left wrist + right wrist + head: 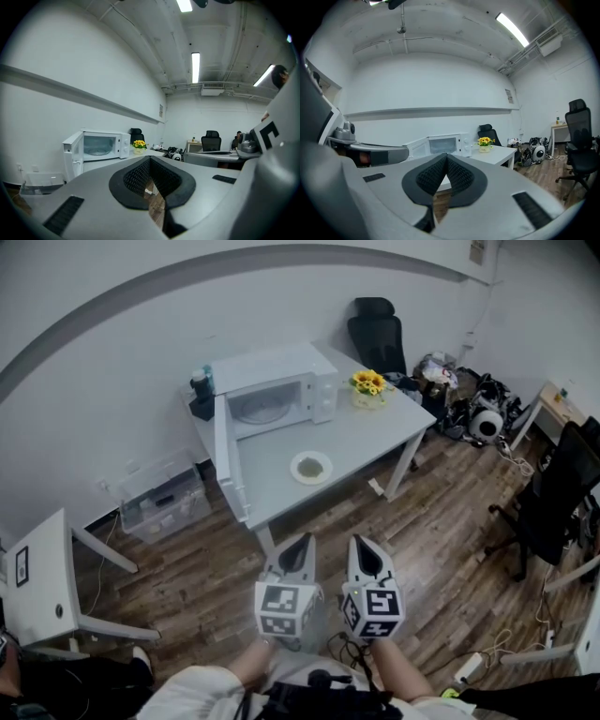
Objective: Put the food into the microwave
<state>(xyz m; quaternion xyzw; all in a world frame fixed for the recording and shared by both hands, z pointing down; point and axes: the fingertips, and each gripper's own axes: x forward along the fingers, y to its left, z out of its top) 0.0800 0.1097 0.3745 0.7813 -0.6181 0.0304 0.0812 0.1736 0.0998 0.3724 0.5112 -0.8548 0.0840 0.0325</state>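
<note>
Head view: the food (311, 467) lies on the counter (375, 432) before the open microwave (272, 395), well apart from the left gripper (302, 544) and right gripper (364, 546). Left gripper view: jaws clenched, empty. Right gripper view: jaws clenched, empty.

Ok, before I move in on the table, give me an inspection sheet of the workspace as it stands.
Surface: white table, on a wood floor.
Job's things: microwave with its door swung open; plate of food on the table in front of it.
Clutter: pot of yellow flowers right of the microwave; dark container at its left.
Grippers: left gripper and right gripper both shut, empty, short of the table.
Cables: cords and a power strip on the floor at right.
Surroundings: clear bin beside the table; office chairs.
</note>
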